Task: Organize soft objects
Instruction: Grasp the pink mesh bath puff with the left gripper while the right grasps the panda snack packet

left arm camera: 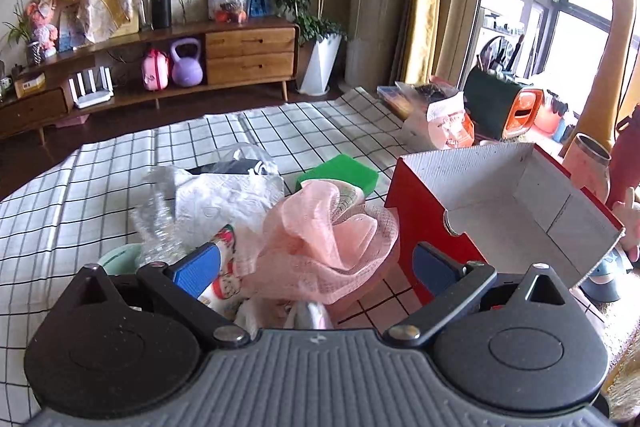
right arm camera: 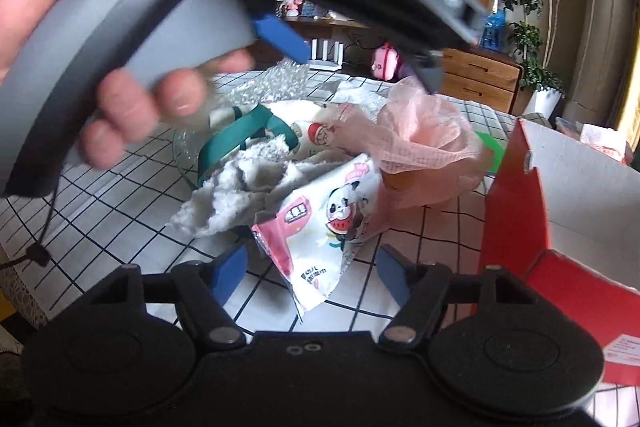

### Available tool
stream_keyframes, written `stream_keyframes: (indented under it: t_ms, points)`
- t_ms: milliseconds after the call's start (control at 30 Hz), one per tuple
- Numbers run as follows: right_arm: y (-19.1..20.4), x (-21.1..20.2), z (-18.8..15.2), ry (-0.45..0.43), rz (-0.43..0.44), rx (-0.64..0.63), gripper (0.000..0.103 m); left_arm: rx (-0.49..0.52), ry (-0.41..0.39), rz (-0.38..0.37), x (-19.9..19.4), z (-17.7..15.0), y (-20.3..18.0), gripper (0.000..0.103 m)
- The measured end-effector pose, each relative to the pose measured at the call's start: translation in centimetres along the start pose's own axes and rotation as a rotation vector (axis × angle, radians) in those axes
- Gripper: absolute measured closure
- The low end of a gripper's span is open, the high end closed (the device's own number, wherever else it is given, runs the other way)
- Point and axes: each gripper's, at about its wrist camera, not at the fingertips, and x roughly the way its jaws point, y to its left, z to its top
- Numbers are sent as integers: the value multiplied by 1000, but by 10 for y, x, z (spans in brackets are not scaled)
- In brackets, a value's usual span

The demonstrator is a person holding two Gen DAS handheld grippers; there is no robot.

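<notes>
Right wrist: left claw (right arm camera: 360,63) above pink mesh (right arm camera: 420,135)

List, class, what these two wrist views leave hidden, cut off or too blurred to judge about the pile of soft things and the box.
- Left wrist view: the bottom of the pile is hidden behind the left tongs; the pink mesh covers what lies beneath.
- Left wrist view: the floor of the red box is hidden by its own near wall.
- Right wrist view: the left tongs and hand are blurred, hiding the table's far left.
- Right wrist view: the small print on the panda packet is illegible.
</notes>
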Motion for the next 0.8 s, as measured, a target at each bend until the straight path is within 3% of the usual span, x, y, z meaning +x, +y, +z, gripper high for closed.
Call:
stream_keyframes:
  t_ms: [567, 633, 700, 800]
  points:
    - [15, 41, -8, -1, -33, -117, 50, -17, 181, 64, 104, 8, -6, 1]
    - [14, 41, -9, -8, -46, -120, 55, -8, 178, 72, 108, 7, -6, 5]
    - [12, 40, -10, -13, -50, -112, 58, -7, 172, 70, 111, 6, -6, 19]
    - [9, 34, -11, -23, -50, -98, 65, -27, 184, 45, 115, 5, -3, 27]
